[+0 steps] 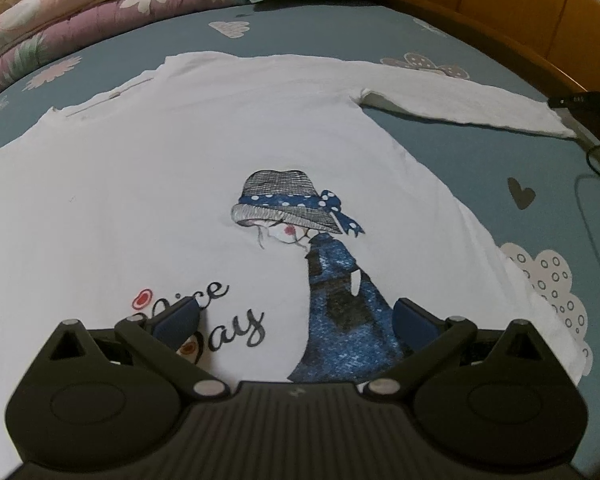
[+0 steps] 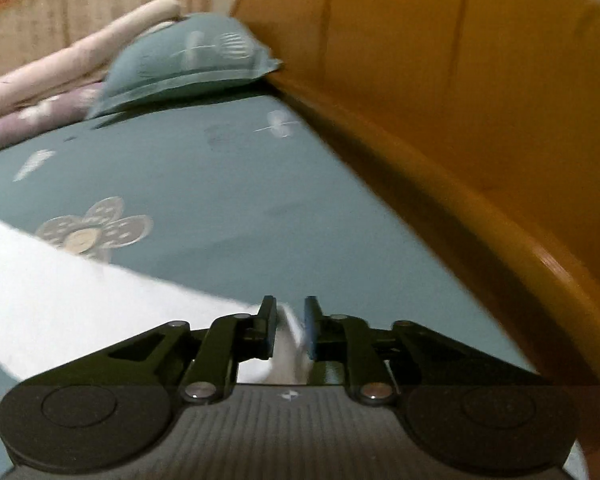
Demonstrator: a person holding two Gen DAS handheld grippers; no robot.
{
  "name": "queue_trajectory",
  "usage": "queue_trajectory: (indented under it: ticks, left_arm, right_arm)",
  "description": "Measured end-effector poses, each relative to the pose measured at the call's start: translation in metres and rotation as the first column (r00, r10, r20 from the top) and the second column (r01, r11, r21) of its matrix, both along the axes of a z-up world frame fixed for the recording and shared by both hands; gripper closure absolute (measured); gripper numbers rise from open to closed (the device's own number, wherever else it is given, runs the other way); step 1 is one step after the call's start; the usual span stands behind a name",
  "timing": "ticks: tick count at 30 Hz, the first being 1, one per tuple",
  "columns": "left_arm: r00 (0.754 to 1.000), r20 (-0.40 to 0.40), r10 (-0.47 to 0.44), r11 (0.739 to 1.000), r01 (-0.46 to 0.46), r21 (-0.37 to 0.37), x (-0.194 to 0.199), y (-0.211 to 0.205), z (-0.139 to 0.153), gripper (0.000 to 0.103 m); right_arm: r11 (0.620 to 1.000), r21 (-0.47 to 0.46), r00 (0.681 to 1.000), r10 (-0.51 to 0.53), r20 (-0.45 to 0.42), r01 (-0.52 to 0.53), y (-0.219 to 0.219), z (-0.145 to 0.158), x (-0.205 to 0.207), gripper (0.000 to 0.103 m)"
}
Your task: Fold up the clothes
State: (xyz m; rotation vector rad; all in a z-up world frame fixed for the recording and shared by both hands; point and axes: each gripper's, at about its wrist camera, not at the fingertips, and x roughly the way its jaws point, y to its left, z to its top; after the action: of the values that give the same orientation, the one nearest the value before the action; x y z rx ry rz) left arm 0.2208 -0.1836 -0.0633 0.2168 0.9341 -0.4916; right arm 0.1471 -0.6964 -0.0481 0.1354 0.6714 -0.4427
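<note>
The left gripper [image 1: 296,320] hovers with its blue-padded fingers [image 1: 410,322] spread wide above the printed front of a white long-sleeved cotton shirt [image 1: 140,184], which lies flat on the teal patterned bed sheet [image 1: 340,28]. The right gripper [image 2: 290,328] has its fingers nearly together, pinching the cuff end of the shirt's white sleeve [image 2: 60,292], stretched out across the sheet. Farther back sit a teal pillow [image 2: 188,60] and a folded floral quilt [image 1: 80,12], with the curved orange wooden bed frame [image 2: 460,100] along the side.
</note>
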Motion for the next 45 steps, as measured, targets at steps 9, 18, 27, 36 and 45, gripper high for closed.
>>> queue_trajectory:
  ticks: [9,18,27,36,45]
  left_arm:
    - [1.0,-0.01,0.012,1.0,-0.012,-0.001,0.0,0.001,-0.002,0.001]
    - [1.0,-0.014,0.008,1.0,-0.009,-0.02,0.001,0.009,-0.002,0.001]
    - [1.0,0.013,-0.003,1.0,0.003,-0.016,-0.002,0.01,-0.006,0.001]
    - [0.999,-0.009,0.04,0.999,-0.04,0.02,-0.006,0.022,0.008,0.001]
    - [0.989,-0.025,0.148,0.989,-0.147,0.016,-0.011,0.078,0.004,0.001]
  right_arm:
    - [0.923,0.184,0.938,0.312,0.15,-0.336,0.113,0.02,0.086,0.043]
    - [0.877,0.372,0.952,0.268,0.144,-0.303,0.096,-0.022,0.098,0.038]
    - [0.93,0.361,0.994,0.037,0.101,-0.071,0.033,-0.008,0.016,0.036]
    - [0.791,0.346,0.862,0.448,0.236,-0.505,0.212,0.021,0.107,0.034]
    - [0.813,0.263,0.854,0.504,0.13,-0.52,0.303,-0.022,0.122,0.033]
